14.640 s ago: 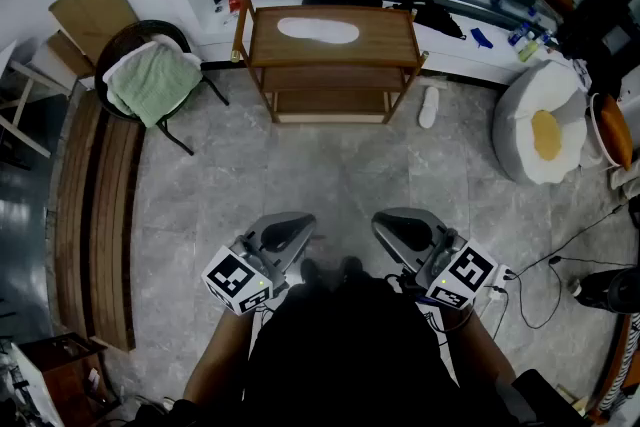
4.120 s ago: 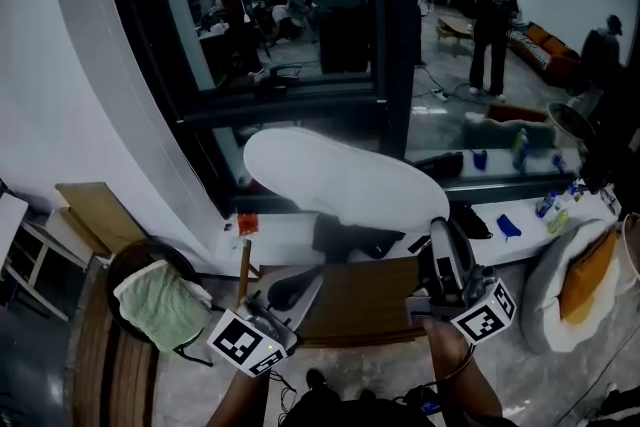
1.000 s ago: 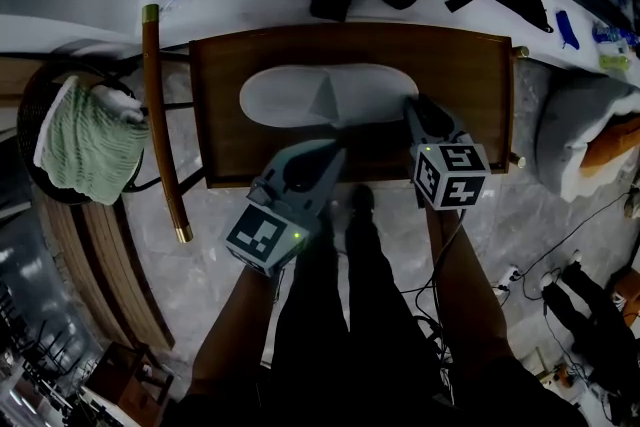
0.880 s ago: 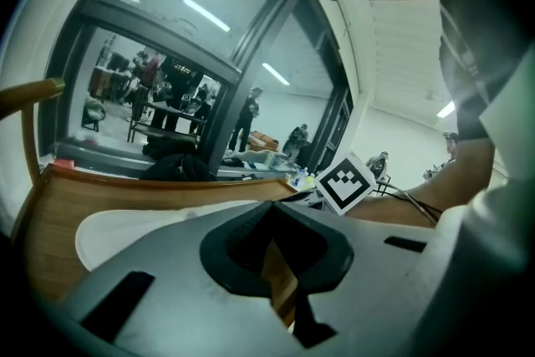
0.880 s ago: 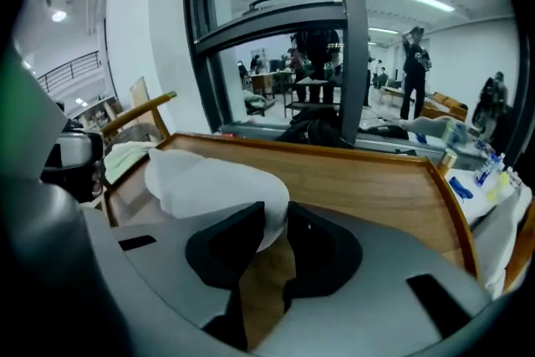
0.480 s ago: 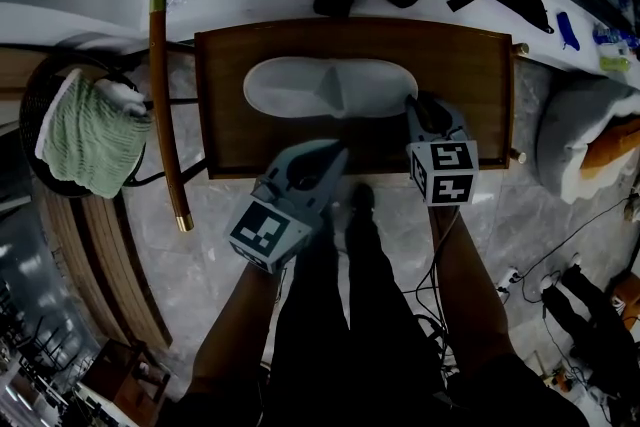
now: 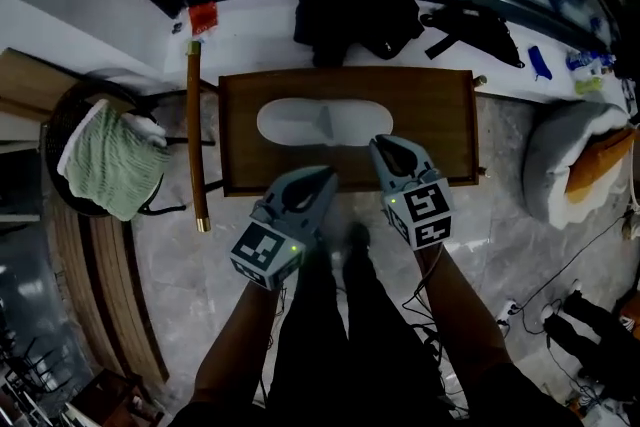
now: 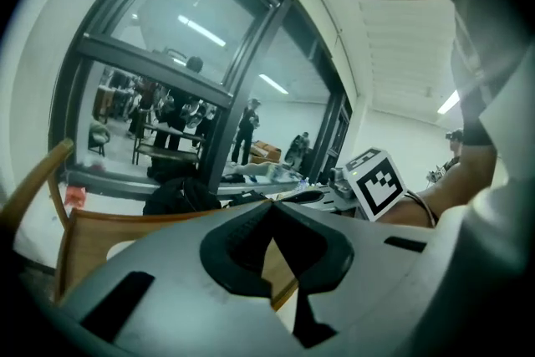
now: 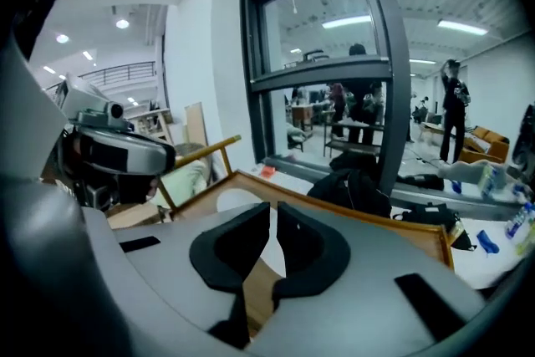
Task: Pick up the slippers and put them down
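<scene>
1. the white slippers (image 7: 323, 122) lie flat on the top of the wooden rack (image 7: 440, 110), near its middle, and neither claw touches them.
2. your left gripper (image 7: 323, 175) hangs over the rack's front edge, just short of the slippers. its jaws are pressed together at the tips with nothing between them.
3. your right gripper (image 7: 384, 146) sits beside it over the front right part of the top, close to the slippers' near edge but apart from them. its jaws have just been closing and now leave only a thin slit, with nothing in it.
4. judging from this, both the pick-up and the put-down look done, since the slippers rest on their own.
5. all that seems left is to take both hands clear. i can't tell whether the white shape is one slipper or a pair laid together.
</scene>
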The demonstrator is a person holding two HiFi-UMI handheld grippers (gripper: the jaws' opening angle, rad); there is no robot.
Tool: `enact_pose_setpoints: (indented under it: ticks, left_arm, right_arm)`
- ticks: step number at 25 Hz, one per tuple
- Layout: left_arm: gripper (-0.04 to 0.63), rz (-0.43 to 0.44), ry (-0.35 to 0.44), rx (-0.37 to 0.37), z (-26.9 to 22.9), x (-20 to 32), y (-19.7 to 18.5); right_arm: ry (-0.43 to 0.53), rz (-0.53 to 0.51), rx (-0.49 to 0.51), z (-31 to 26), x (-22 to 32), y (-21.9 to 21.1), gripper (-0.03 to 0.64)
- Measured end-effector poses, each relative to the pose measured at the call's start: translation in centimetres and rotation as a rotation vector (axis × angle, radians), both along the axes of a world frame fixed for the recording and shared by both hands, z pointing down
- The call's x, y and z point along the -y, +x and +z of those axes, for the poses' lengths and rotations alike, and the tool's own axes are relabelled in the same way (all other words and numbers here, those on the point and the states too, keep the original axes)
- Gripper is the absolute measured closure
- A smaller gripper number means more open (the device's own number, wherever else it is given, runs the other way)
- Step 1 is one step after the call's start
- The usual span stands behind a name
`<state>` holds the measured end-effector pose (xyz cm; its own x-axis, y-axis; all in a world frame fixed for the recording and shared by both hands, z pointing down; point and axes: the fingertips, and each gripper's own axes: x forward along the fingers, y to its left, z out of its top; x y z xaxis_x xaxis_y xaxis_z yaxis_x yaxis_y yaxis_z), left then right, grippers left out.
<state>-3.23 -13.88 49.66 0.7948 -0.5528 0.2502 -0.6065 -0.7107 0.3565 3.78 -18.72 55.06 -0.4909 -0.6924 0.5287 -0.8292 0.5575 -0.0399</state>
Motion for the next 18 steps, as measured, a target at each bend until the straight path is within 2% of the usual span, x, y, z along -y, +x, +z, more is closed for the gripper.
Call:
enact_pose_setpoints:
  ticks: [5,11,14,18]
  left_arm:
    - [0.594,0.002,0.058,0.013,-7.5,-2.0,0.2]
    - [0.594,-0.022,0.180,0.020,-16.6,-3.0,-0.3]
    - [0.594,-0.031,0.228,0.015,-20.5,-4.9,-0.5]
    - [0.594,-0.027,0.297,0.016,-23.5,-7.5,-0.4]
  right_arm:
    - [0.101,-0.062,0.110,-11.2,-3.0,-1.8,0.578]
    - [0.283,-0.136,0.224,-24.8,-4.3,-1.8,0.580]
    - [0.359,-0.157,0.278,-29.7,-6.4,-0.8,0.580]
    - [0.419,-0.184,0.359,-33.2,-9.9,1.5,0.580]
